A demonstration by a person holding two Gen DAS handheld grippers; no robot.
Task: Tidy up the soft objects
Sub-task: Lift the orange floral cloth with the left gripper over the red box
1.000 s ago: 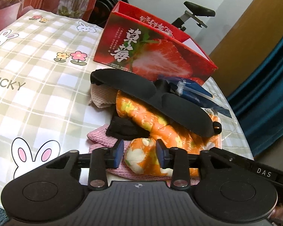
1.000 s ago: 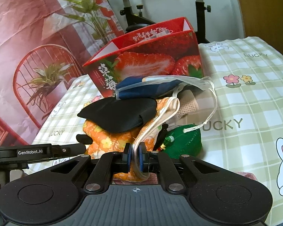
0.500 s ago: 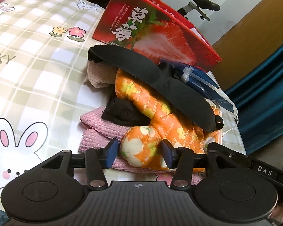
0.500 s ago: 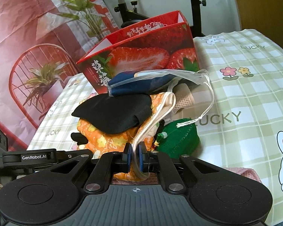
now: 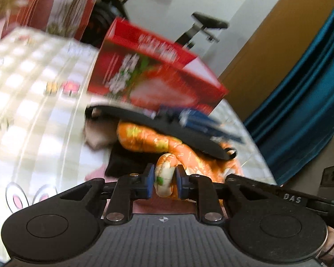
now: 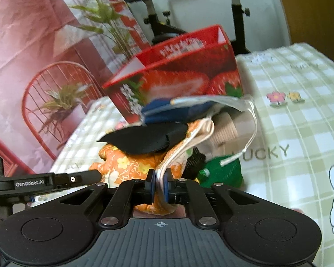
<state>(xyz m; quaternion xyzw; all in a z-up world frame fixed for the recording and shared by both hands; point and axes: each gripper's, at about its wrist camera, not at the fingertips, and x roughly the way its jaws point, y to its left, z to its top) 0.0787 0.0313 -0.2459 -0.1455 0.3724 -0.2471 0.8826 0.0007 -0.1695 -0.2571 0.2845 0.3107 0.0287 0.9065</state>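
Observation:
A pile of soft things lies on the checked cloth: an orange floral cloth (image 5: 144, 138), a black eye mask (image 5: 167, 126) on top, and a blue packet (image 5: 202, 122) behind. My left gripper (image 5: 164, 183) has its jaws closing, and the pads squeeze a rolled end of the orange cloth. The left wrist view is blurred. My right gripper (image 6: 159, 185) is shut on the cream-trimmed edge of the orange floral cloth (image 6: 127, 162), below the black eye mask (image 6: 144, 138). A green soft item (image 6: 225, 173) and a beige knit piece (image 6: 225, 129) lie to its right.
A red strawberry box (image 5: 158, 82), open at the top, stands just behind the pile (image 6: 178, 75). A pink knit piece (image 5: 95, 173) lies under the pile's near side. An exercise bike stands behind the table. A blue curtain hangs to the right of the table.
The left jaws, spread around the orange cloth's rolled end half a second ago, have closed onto it and the gripper has lifted. The right gripper keeps its grip and has hardly moved.

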